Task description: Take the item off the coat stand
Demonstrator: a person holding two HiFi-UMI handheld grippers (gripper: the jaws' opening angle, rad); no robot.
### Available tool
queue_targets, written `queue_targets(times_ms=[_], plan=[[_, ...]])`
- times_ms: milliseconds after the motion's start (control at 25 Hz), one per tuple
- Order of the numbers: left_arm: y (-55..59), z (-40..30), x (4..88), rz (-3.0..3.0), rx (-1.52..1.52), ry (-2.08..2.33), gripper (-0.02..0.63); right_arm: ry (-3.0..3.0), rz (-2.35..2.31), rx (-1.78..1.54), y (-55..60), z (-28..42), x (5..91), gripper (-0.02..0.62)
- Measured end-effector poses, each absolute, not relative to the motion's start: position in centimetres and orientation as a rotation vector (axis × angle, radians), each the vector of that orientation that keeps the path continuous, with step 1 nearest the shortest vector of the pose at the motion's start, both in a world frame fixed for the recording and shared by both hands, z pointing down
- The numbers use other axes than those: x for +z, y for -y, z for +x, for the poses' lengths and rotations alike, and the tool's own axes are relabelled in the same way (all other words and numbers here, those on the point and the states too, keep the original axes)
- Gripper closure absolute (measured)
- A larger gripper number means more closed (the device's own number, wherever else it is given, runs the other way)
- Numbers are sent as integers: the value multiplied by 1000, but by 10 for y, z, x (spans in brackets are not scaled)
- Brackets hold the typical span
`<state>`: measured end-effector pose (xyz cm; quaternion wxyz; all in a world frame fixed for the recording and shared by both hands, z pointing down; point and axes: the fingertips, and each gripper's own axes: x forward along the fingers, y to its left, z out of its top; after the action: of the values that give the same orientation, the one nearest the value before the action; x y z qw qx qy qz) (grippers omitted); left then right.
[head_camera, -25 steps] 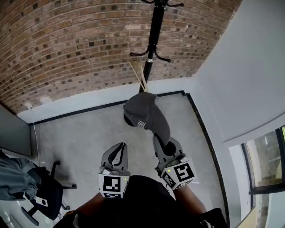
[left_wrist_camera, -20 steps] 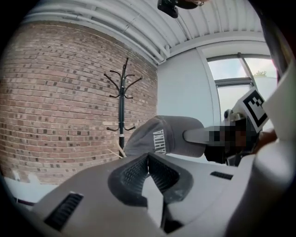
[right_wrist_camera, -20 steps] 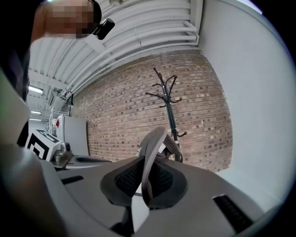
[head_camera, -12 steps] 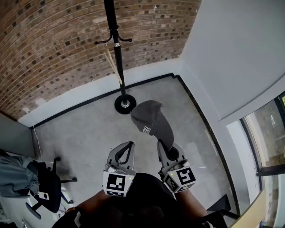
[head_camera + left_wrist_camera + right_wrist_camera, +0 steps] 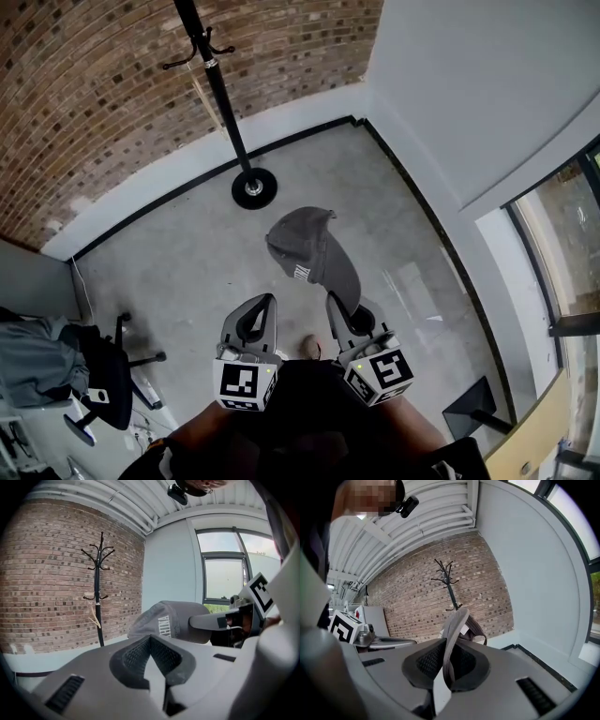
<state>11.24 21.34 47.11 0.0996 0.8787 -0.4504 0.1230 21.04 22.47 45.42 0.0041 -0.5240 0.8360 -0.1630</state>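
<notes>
Two grippers sit low in the head view, side by side and near each other, just above the person's dark clothing. The right gripper point(image 5: 343, 314) has its jaws almost together, pinching the brim of a grey baseball cap point(image 5: 311, 251). In the right gripper view the brim's thin edge stands upright between the ribbed pads, gripped from both sides, and the crown sticks out past the tips. The left gripper point(image 5: 257, 311) has its jaws brought together with nothing between them, only the notch at the tips showing. It does not touch the cap, which sits just to its right. The cap hangs in the air over the concrete floor point(image 5: 178, 253), well apart from the black coat stand point(image 5: 217, 98). The stand's round base point(image 5: 254, 187) rests near the foot of the brick wall point(image 5: 84, 84). An open stretch of floor lies between the base and the cap. A black skirting line point(image 5: 412, 197) runs along both the brick wall and the white wall point(image 5: 469, 84), and the two meet in a corner to the right of the stand. An office chair point(image 5: 101, 382) stands at the lower left, well apart from the left gripper, and a window point(image 5: 577, 253) edges the far right
</notes>
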Motion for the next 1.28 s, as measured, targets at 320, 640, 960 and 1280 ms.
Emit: queue_targets(times_ms=[320,640,960,1280], plan=[[-207,92,496,2522,373,1381,565,-2703,-1712,-608,-232,196,497,565],[-188,81,500,2530,382,1362,565,-2753,-1776,-606,-218,183,510,565],[-179,70,492,2538,379,1393,565,-2755,-1740,-598,-206,170,506,565],[-184,63,493,2511,377,1423,565,-2803,-1711,-580,-206,163,505,565]])
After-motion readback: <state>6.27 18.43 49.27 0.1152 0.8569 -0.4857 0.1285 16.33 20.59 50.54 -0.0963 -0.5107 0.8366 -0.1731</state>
